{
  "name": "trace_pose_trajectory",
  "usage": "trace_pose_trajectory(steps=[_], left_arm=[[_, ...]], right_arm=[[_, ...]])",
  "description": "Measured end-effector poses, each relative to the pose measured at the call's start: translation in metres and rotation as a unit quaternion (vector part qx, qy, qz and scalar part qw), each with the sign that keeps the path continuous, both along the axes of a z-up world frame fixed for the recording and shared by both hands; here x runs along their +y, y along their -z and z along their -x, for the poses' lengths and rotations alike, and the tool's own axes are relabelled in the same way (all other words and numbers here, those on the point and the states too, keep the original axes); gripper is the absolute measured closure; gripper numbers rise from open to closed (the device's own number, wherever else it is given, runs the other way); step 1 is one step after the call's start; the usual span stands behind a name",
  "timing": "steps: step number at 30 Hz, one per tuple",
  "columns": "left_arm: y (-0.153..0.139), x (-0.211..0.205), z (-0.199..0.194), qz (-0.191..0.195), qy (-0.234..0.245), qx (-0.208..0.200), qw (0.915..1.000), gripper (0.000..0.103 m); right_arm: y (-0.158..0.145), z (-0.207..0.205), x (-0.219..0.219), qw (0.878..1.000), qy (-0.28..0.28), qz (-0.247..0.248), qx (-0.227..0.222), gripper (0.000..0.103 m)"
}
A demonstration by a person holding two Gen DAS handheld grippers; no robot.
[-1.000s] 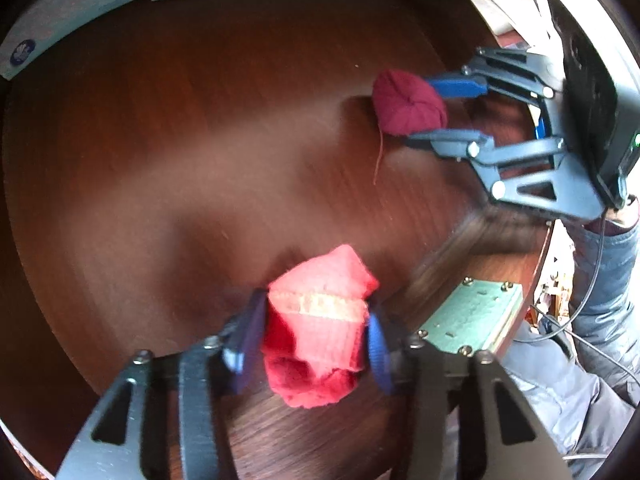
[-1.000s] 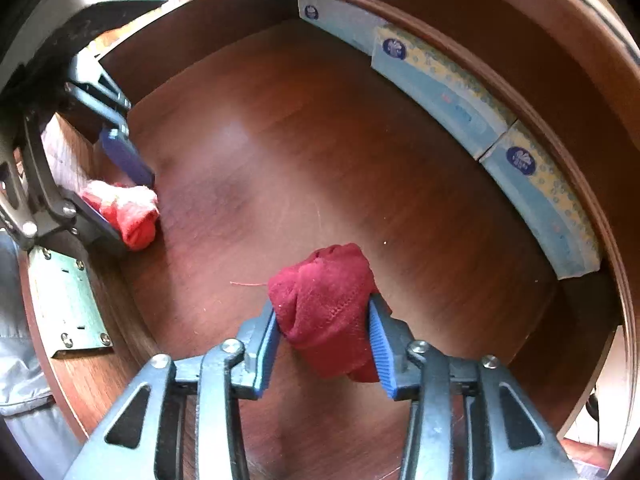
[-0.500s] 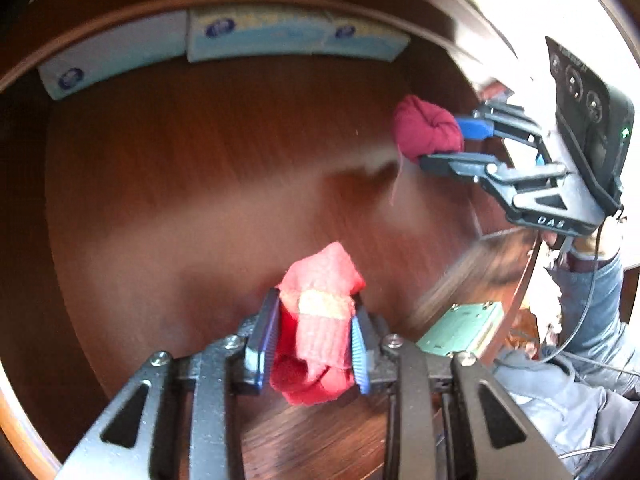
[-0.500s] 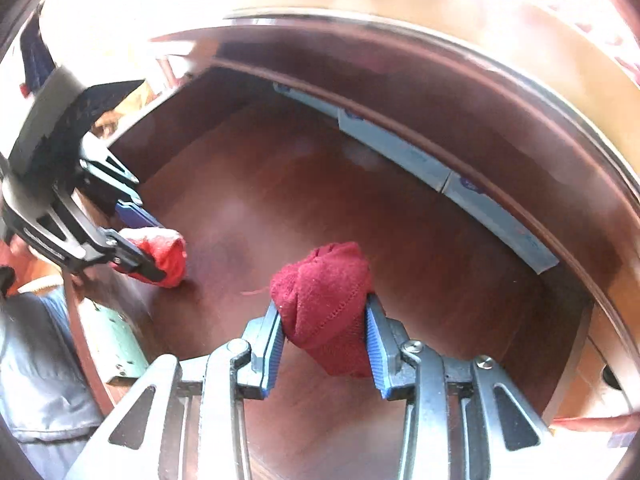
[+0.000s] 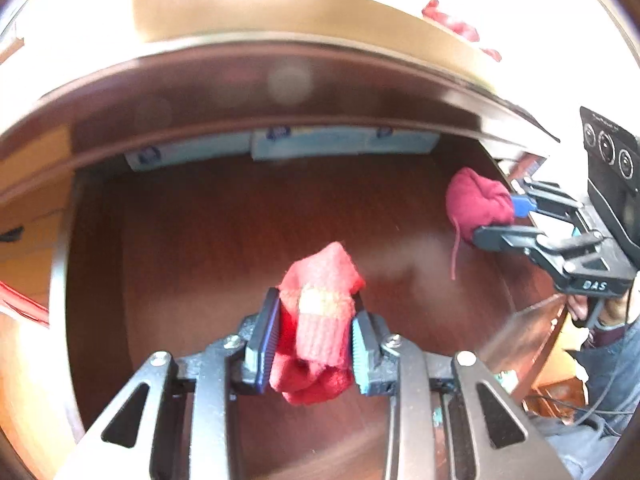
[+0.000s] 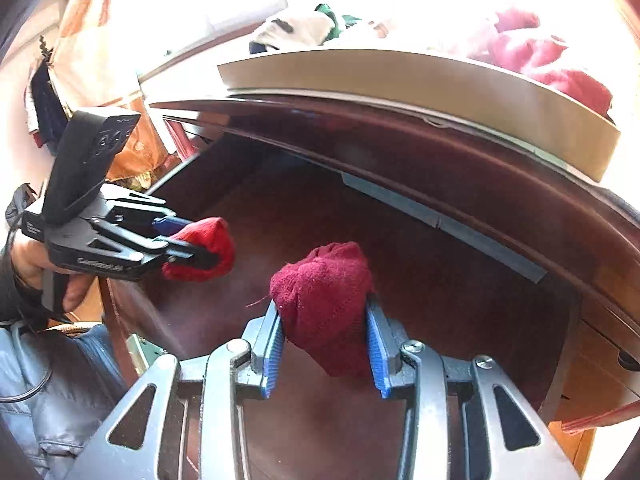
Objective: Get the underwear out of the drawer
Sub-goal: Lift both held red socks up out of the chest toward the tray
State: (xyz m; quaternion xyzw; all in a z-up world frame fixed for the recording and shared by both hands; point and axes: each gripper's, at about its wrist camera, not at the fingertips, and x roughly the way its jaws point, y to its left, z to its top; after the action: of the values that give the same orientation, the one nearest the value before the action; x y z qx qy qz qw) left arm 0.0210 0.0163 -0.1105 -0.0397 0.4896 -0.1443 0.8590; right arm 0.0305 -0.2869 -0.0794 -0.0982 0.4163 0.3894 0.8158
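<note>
Left wrist view looks into the dark wooden drawer (image 5: 224,240), where pale blue packets (image 5: 344,144) line the back wall; the floor of the drawer is otherwise bare. The left gripper (image 5: 314,332) is clamped on a bright red bundle of underwear (image 5: 320,320), bunched between its blue pads and hanging clear above the drawer floor. At the right edge the right gripper (image 5: 494,220) shows side-on, pinched on a dark maroon bundle (image 5: 476,204) with a loose thread dangling from it.

Right wrist view gives what the other misses: a shallow tan tray (image 6: 440,80) on the surface above the drawer, holding a heap of red and pink clothes (image 6: 536,52) (a white and green piece lies behind it, too washed out to name). Here the right gripper (image 6: 326,340) squeezes the maroon bundle (image 6: 324,300) close up, held above the drawer (image 6: 440,280). The left gripper (image 6: 188,240) appears at the left, gripped by a hand (image 6: 32,264), its red bundle (image 6: 208,248) near the drawer's left wall. The blue packets (image 6: 440,216) are only a dim strip here.
</note>
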Motion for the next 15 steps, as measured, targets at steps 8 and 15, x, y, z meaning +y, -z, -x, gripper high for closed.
trace_pose_trajectory(steps=[8,15], left_arm=[[-0.011,-0.008,0.005,-0.036,-0.015,-0.054,0.9978,0.073],[-0.015,-0.011,0.016,-0.046,-0.009,-0.081,0.9956,0.073]], right_arm=[[-0.012,0.004,-0.022,0.999,0.015,-0.04,-0.014,0.063],[-0.016,0.006,-0.045,0.996,0.032,-0.075,-0.024,0.063]])
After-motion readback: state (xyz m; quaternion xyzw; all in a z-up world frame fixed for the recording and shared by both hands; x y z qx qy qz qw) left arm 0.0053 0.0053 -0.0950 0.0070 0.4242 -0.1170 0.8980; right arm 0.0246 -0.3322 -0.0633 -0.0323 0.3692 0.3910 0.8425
